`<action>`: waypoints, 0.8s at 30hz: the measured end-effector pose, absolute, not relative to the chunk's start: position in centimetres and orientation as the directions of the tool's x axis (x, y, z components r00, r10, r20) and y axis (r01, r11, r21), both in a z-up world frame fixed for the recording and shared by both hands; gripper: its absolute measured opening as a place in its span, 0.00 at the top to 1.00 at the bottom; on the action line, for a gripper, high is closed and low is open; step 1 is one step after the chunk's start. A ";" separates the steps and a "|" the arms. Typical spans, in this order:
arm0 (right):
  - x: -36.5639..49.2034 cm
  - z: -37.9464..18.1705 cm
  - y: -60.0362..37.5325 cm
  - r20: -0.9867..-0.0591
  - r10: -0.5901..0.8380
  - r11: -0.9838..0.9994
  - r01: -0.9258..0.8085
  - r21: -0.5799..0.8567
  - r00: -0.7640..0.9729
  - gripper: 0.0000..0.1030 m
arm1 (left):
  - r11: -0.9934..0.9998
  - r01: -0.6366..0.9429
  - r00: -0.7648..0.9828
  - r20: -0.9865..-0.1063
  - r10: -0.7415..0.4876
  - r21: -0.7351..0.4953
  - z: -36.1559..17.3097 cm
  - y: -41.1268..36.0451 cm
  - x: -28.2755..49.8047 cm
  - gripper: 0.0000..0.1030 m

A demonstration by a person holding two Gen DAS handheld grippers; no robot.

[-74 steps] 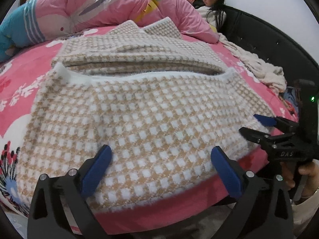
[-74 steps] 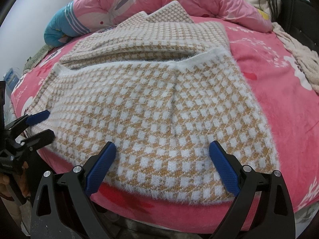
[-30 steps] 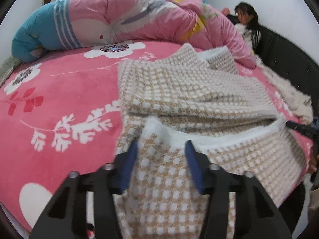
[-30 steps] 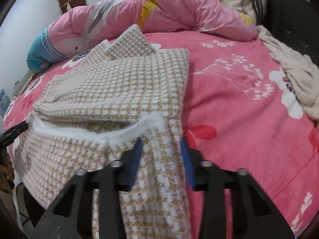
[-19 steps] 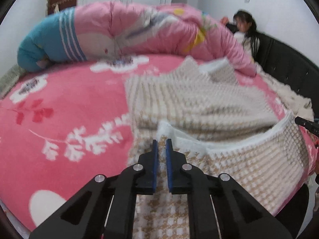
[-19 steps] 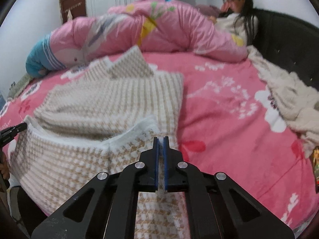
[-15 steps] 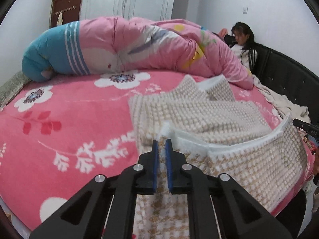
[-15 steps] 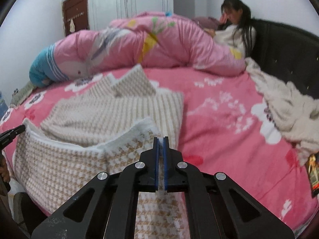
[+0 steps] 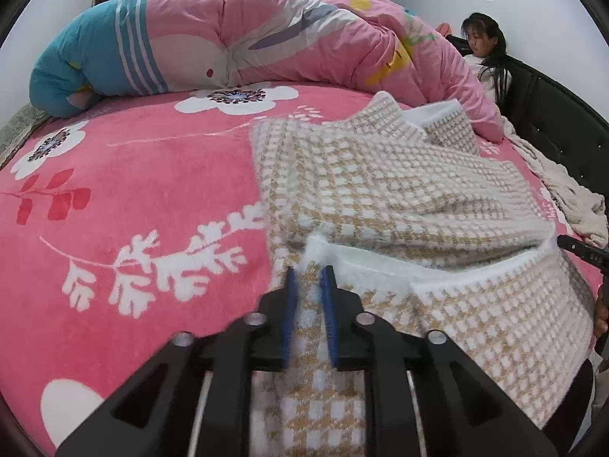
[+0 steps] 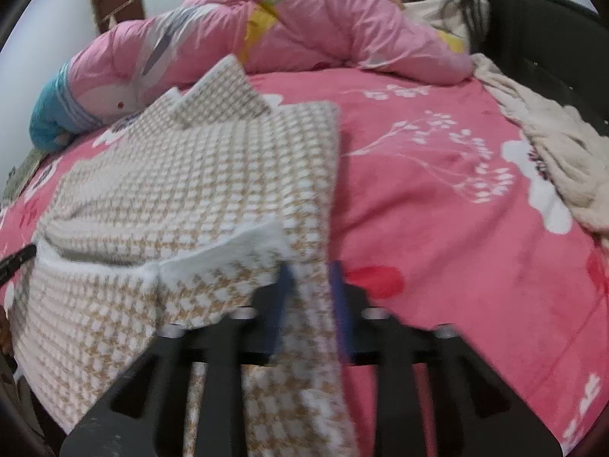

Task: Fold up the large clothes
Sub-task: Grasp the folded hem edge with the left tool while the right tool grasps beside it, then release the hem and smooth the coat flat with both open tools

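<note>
Half a second ago both tongs were pinched shut on the fluffy white hem of the sweater point(image 9: 399, 190); now the left tongs point(image 9: 309, 304) have parted a little and the right tongs point(image 10: 310, 304) wider, hem cloth between each pair but no longer squeezed. I judge the hem is being let go, so this fold is nearly laid. The sweater lies on the bed point(image 9: 133, 190), hem doubled up over its body, just ahead of both tongs.

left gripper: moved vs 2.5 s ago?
Yes. The left gripper went from the near edge of the bed toward the quilt, to the sweater's white hem; jaws have just been opening, hem between them.
</note>
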State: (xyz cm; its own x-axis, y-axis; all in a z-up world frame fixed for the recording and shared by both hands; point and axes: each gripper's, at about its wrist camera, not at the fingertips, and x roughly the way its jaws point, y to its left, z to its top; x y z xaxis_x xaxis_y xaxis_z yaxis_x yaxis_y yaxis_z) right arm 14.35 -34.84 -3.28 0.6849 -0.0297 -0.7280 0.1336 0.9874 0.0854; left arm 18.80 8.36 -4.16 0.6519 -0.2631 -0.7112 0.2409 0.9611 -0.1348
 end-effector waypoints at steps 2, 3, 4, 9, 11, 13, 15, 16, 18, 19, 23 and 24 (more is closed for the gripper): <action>13.1 -1.9 -35.2 -0.700 0.009 0.984 0.118 0.132 0.714 0.48 | 0.968 0.219 0.684 -0.689 -0.241 -0.122 -3.2 8.9 18.1 0.57; 12.4 -1.1 -35.2 -0.685 0.021 0.983 0.109 0.147 0.728 0.46 | 0.967 0.221 0.699 -0.671 -0.249 -0.129 -2.6 9.1 17.6 0.55; 11.8 -0.4 -35.1 -0.674 0.029 0.983 0.101 0.152 0.738 0.44 | 0.965 0.224 0.707 -0.658 -0.257 -0.136 -2.1 9.1 17.1 0.55; 11.6 0.5 -32.5 -0.682 0.150 0.982 -0.027 0.188 0.716 0.44 | 0.925 0.347 0.713 -0.596 -0.368 -0.156 1.2 7.6 15.0 0.55; 12.9 -0.6 -30.4 -0.719 0.204 0.976 -0.080 0.204 0.664 0.44 | 0.897 0.407 0.670 -0.611 -0.422 -0.174 1.2 5.8 14.9 0.49; 14.2 -2.4 -28.4 -0.769 0.202 0.979 -0.099 0.179 0.607 0.44 | 0.884 0.438 0.615 -0.663 -0.427 -0.163 -0.1 3.7 15.4 0.43; 16.1 -5.1 -26.9 -0.830 0.156 0.988 -0.092 0.126 0.536 0.43 | 0.896 0.431 0.582 -0.726 -0.366 -0.106 -2.2 2.1 16.1 0.42; 16.8 -6.3 -26.5 -0.848 0.132 0.991 -0.087 0.102 0.513 0.40 | 0.908 0.414 0.569 -0.759 -0.316 -0.067 -4.0 1.5 16.8 0.42; 17.7 -7.3 -26.2 -0.853 0.119 0.992 -0.085 0.088 0.508 0.37 | 0.914 0.398 0.540 -0.784 -0.307 -0.085 -6.2 1.8 17.8 0.40; 17.8 -7.1 -26.2 -0.855 0.121 0.992 -0.080 0.093 0.505 0.37 | 0.914 0.386 0.541 -0.773 -0.331 -0.122 -6.3 2.3 17.9 0.40; 17.0 -4.8 -26.9 -0.840 0.129 0.992 -0.053 0.119 0.527 0.37 | 0.935 0.343 0.580 -0.764 -0.283 -0.085 -4.1 2.4 16.9 0.42; 16.1 -3.9 -27.0 -0.827 0.143 0.990 -0.061 0.131 0.544 0.37 | 0.931 0.354 0.587 -0.753 -0.297 -0.092 -3.3 2.4 16.3 0.42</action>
